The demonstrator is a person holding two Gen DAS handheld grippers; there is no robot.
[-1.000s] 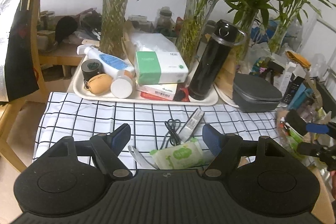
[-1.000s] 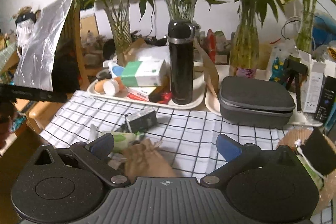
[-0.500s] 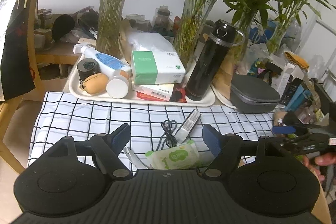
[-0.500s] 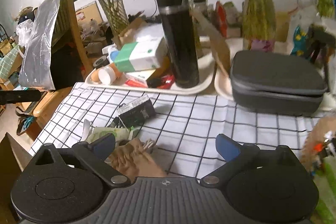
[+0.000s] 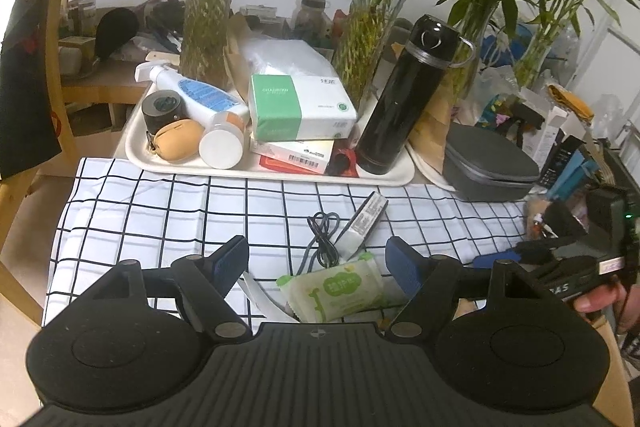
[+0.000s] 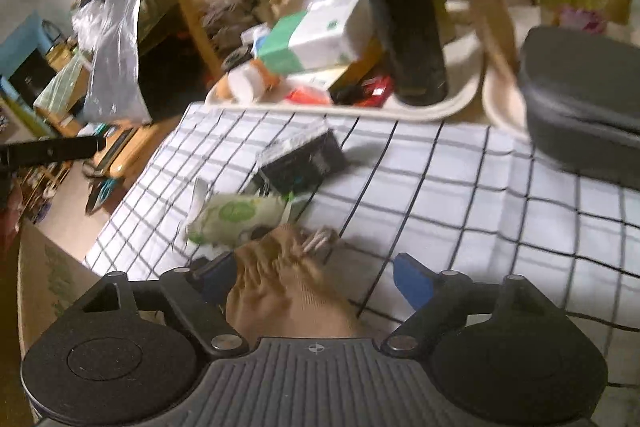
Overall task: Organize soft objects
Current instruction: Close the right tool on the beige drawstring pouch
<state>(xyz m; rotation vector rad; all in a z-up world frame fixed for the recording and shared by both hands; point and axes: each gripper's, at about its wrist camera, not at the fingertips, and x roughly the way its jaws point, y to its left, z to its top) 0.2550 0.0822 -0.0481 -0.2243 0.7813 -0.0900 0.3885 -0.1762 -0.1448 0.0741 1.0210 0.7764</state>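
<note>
A green-and-white wet-wipes pack [image 5: 336,287] lies on the checked cloth [image 5: 160,211], between the fingers of my left gripper [image 5: 316,265]. That gripper is open and touches nothing. In the right wrist view a tan drawstring pouch [image 6: 288,287] lies crumpled between the fingers of my right gripper [image 6: 314,277]. Its jaws are closing; the pouch sits against the left finger and the right finger stands clear of it. The wipes pack [image 6: 240,213] lies just beyond the pouch. One blue fingertip [image 5: 496,261] of the right gripper shows at the right of the left wrist view.
A black cable [image 5: 324,239] and a slim remote [image 5: 362,223] lie on the cloth. Behind is a white tray [image 5: 136,151] with a tissue pack [image 5: 296,107], a black flask [image 5: 404,99], bottles and a round tan pouch [image 5: 180,139]. A grey case [image 5: 488,163] and plant vases stand further back.
My right gripper has dropped and tipped down over the tan pouch, with its jaws narrowing. It has also come into the left wrist view from the right. The left gripper has barely moved.
</note>
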